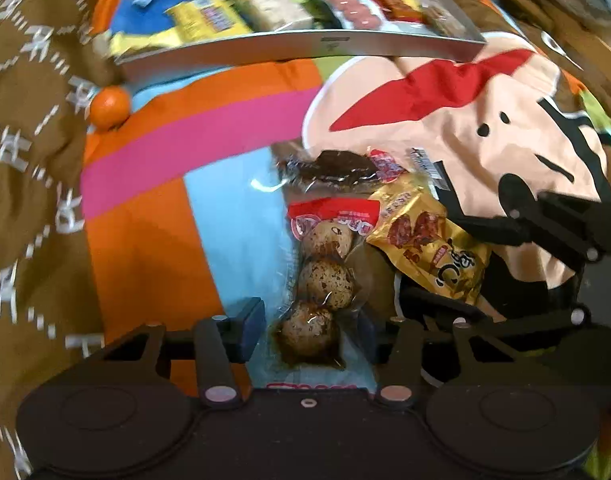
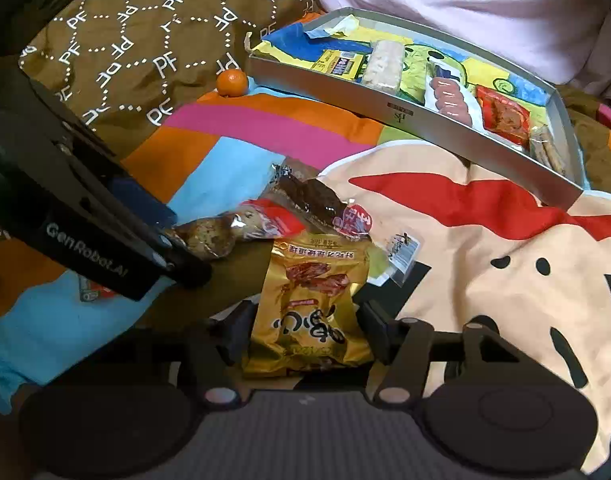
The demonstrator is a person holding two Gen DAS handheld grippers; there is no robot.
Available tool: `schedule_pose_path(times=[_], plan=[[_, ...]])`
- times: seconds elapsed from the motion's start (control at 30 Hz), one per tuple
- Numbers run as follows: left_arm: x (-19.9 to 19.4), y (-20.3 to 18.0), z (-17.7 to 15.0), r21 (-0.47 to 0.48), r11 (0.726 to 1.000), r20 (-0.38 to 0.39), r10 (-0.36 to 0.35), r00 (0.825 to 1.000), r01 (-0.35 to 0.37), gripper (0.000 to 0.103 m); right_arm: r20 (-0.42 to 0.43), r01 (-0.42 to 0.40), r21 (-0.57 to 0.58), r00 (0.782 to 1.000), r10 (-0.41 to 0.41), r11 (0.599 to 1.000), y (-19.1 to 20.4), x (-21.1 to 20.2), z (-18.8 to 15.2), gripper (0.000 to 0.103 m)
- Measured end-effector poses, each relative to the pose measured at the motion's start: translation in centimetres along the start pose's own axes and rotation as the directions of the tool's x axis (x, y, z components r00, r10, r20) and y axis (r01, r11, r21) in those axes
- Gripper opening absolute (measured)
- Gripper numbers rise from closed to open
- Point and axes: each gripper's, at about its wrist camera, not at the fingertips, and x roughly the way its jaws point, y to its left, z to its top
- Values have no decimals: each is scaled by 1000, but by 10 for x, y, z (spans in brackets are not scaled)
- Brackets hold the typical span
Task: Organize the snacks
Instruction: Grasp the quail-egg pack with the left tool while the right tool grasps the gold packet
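Between the left tool's pads sits the quail-egg pack, seemingly clenched, while the right tool grasps the gold packet; both picked, lifting to the tray ahead comes next.

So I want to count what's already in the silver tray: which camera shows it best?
The right wrist view: the silver tray shows almost whole and sharp, its snack packs separable. The left wrist view gives only its blurred front wall and smeared contents.
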Motion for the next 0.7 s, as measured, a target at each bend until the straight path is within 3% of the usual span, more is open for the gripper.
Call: schedule_pose_path(times=[0.13, 0.27, 0.47, 0.7], plan=[[-10, -2, -6, -100, 995, -24, 23, 999, -26, 47, -9, 40, -42, 999, -40, 998, 9, -8, -3, 62], [-20, -7, -17, -180, 984, -15, 13, 1000, -16, 46, 2, 104, -163, 994, -105, 981, 25, -20, -10, 61], [-33, -13, -40, -248, 966, 66, -52, 996, 67, 45, 36, 188, -317, 982, -186, 930, 45, -37, -27, 56], [-46, -13, -58, -294, 951, 156, -47, 987, 92, 45, 65, 235, -340, 972, -226, 911, 48, -42, -34, 54]])
